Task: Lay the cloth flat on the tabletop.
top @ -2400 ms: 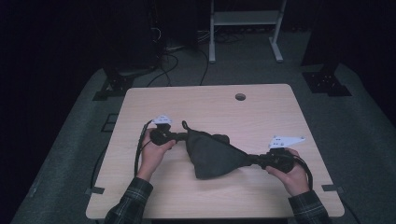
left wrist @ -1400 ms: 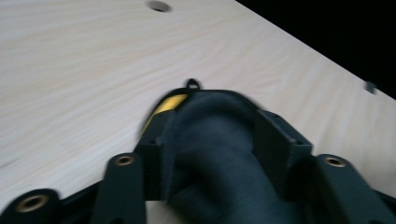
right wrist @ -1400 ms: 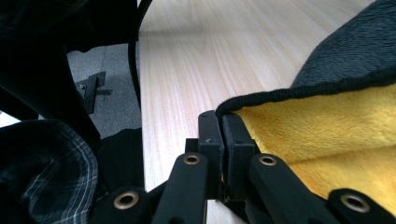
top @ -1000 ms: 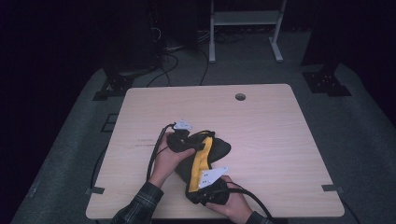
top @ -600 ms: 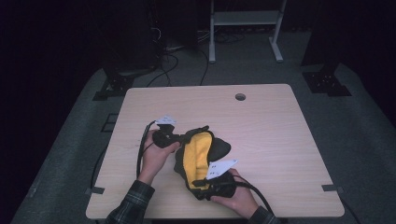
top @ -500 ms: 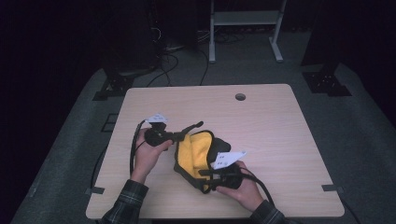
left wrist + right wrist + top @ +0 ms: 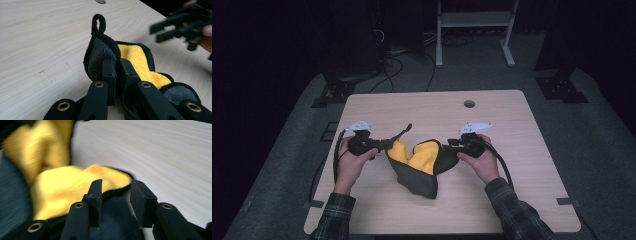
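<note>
Yellow-and-grey cloth lies mid-desk, bare wood all around. Left tongs clamp its looped corner; right tongs, just opening, straddle its edge unpinched.

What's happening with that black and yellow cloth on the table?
A person at a wooden table is working a cloth, dark grey outside and yellow inside, with two tools. The left hand-held gripper is clamped on the cloth's corner by its hanging loop. The right hand-held gripper has just been opening; its jaws stand apart over the opposite edge, not pressing it. The cloth lies bunched between them.
</note>
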`<control>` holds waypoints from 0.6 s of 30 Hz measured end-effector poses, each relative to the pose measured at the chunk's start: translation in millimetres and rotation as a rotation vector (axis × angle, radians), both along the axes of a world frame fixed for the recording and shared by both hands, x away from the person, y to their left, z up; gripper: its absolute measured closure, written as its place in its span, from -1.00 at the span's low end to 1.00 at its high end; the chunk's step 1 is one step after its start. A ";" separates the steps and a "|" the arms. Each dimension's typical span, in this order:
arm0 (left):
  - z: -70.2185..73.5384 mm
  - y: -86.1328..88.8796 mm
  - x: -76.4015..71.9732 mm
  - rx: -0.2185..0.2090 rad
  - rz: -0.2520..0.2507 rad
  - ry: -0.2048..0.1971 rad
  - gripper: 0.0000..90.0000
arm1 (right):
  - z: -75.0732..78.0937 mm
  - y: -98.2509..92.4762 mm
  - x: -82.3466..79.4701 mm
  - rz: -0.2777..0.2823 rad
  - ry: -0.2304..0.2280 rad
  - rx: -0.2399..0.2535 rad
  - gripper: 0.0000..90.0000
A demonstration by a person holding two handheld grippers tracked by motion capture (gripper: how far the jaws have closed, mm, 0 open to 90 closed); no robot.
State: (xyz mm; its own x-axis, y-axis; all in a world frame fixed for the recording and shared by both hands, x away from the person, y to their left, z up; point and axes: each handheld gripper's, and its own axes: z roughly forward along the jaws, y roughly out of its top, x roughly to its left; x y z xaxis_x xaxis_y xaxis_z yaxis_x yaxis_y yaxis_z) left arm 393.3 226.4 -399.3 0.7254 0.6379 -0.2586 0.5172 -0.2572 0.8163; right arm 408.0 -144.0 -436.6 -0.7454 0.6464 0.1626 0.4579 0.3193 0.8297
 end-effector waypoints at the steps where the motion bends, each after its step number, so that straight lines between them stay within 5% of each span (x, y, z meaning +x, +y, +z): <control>1: -0.1 1.0 0.4 -0.002 -0.003 0.002 0.85 | -3.2 3.2 14.0 -0.022 0.014 -0.006 0.34; 9: 0.5 1.8 1.0 -0.005 -0.011 -0.003 0.85 | -24.1 25.7 59.1 -0.056 0.108 -0.042 0.35; 17: 2.2 3.5 0.1 -0.010 -0.010 -0.008 0.85 | -35.8 41.2 67.1 -0.019 0.142 -0.092 0.40; 18: 2.2 3.5 0.0 -0.013 -0.008 -0.008 0.85 | -39.1 44.4 65.8 -0.004 0.158 -0.113 0.59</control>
